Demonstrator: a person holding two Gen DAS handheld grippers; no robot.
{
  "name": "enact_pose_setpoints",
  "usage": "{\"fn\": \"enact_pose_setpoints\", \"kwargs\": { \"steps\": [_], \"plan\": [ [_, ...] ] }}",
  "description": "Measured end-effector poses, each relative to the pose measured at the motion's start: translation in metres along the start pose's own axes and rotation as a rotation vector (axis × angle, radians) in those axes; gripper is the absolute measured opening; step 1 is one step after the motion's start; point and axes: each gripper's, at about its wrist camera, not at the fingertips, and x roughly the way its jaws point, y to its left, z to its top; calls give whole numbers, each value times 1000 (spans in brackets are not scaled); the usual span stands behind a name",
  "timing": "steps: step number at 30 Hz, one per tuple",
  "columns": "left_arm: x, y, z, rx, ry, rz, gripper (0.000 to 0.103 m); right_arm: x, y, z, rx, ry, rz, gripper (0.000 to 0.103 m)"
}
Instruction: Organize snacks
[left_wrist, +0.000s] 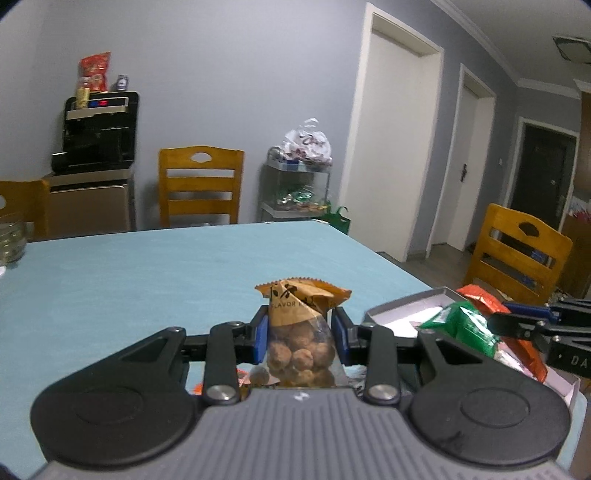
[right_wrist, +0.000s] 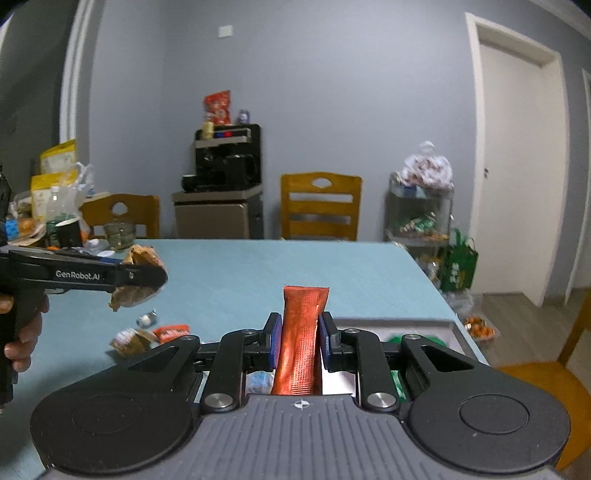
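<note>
My left gripper is shut on a clear bag of round brown snack balls with an orange-brown top, held above the blue table. It also shows in the right wrist view at the left, with the bag in its fingers. My right gripper is shut on a long red-orange stick packet, held upright above the near edge of a white open box. In the left wrist view the box holds a green packet and the red-orange packet.
Loose snack packets lie on the blue table left of the box. A glass jar and clutter stand at the far left. Wooden chairs surround the table. A snack rack stands by the wall.
</note>
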Motion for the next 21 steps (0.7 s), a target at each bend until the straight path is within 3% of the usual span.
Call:
{"fn": "enact_pose_setpoints", "kwargs": {
  "steps": [10,21],
  "plan": [
    [56,-58,-1,49,52,-92,32,0,-33,-24,46,55,-26,23],
    [132,-121,2,93,121,-189,32,21,-36,-35,34,149,1,23]
  ]
}}
